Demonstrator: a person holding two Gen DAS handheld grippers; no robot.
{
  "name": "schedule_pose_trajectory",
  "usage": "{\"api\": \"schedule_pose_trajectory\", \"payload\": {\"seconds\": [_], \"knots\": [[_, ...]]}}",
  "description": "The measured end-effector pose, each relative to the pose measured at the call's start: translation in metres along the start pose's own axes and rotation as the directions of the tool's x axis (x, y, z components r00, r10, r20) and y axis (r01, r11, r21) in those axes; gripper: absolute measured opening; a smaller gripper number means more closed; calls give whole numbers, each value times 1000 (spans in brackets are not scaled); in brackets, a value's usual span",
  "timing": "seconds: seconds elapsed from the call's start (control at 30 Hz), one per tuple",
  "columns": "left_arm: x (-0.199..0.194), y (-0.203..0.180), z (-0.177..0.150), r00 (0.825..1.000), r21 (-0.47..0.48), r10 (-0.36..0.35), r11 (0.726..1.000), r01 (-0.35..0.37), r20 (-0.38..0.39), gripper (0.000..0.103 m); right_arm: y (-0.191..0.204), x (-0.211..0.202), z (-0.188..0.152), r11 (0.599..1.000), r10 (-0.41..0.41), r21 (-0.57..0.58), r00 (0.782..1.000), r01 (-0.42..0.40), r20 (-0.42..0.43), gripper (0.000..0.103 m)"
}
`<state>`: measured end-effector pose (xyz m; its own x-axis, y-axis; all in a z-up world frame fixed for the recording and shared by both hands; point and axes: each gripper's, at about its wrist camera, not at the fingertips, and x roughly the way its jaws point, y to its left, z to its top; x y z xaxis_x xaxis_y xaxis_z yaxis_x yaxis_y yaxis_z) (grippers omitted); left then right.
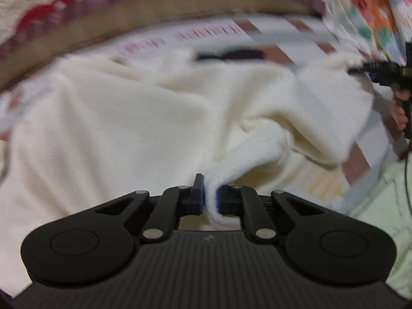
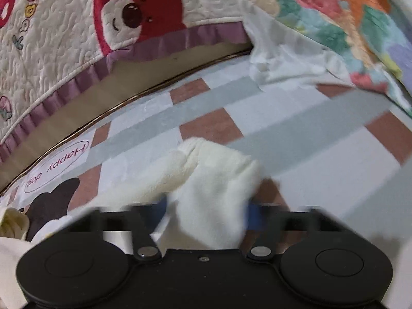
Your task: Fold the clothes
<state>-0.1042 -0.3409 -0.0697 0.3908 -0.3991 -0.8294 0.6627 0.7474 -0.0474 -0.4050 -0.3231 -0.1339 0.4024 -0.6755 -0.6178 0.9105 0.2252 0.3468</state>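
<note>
While both frames are motion-blurred, the main facts read fine: left gripper is clamped tight on a pinched fold of the cream fleece garment, blue pads pressing the fabric from both sides, edge of the cloth looping down between the fingers. Garment lies spread across the checked bed sheet, most of it to the left and ahead of the left gripper, with a raised ridge running from the pinch toward the far right corner. At that far right corner the right gripper shows in the left wrist view, touching the fleece, a hand on its handle. Right wrist view: right gripper has a thick bunch of the same cream fleece between its fingers, blue pads on either side of the wad; fingers are smeared by blur, so whether they actually squeeze the cloth or just stand around it, cannot tell. Sheet has grey stripes, brown squares and a "Happy dog" print. Beyond the sheet a quilted cover with a red bear and purple ruffle; floral blanket at upper right, a white cloth under its edge.
</note>
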Motion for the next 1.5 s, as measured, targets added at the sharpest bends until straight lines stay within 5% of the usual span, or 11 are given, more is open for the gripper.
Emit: {"api": "schedule_pose_trajectory", "payload": {"seconds": [0.27, 0.43, 0.57, 0.7, 0.77, 0.93, 1.0, 1.1, 1.23, 1.33, 1.5], "knots": [[-76, 40, 5, 978, -83, -23, 996, 41, 206, 7, 15, -25, 53, 994, 37, -104, 992, -24, 122, 11], [-114, 36, 7, 928, -17, -265, 960, 279, 263, 7, 26, -80, 89, 985, 16, -168, 958, 34, 287, 10], [-80, 21, 2, 854, -29, -499, 861, 508, 150, 7, 15, -40, 107, 956, -190, -163, 940, 242, 282, 28], [-11, -1, -4, 895, -88, -446, 892, 444, -4, 7, -3, 23, 91, 953, -302, -14, 953, 302, 32, 44], [10, 3, -2, 886, -159, -464, 876, 455, -24, 7, 2, 17, 68, 960, -258, 112, 966, 258, -20, 48], [16, 37, 21, 887, -314, -458, 835, 451, 57, 7, 55, -33, -2, 994, 100, 56, 990, -95, -95, 51], [18, 47, 28, 902, -342, -427, 838, 424, 72, 7, 82, -55, -32, 966, 253, -3, 955, -257, -151, 51], [24, 55, 29, 911, -366, -405, 839, 403, 73, 7, 118, -73, -82, 874, 460, -23, 842, -485, -282, 54], [35, 54, 31, 935, -337, -354, 879, 338, 16, 8, 167, -67, -128, 816, 464, -146, 784, -559, -412, 57], [39, 55, 32, 950, -316, -313, 902, 293, -13, 10, 203, -56, -143, 774, 409, -284, 789, -566, -458, 57], [28, 54, 30, 958, -317, -285, 911, 264, -19, 17, 244, -14, -136, 755, 268, -477, 876, -449, -401, 64]]}}
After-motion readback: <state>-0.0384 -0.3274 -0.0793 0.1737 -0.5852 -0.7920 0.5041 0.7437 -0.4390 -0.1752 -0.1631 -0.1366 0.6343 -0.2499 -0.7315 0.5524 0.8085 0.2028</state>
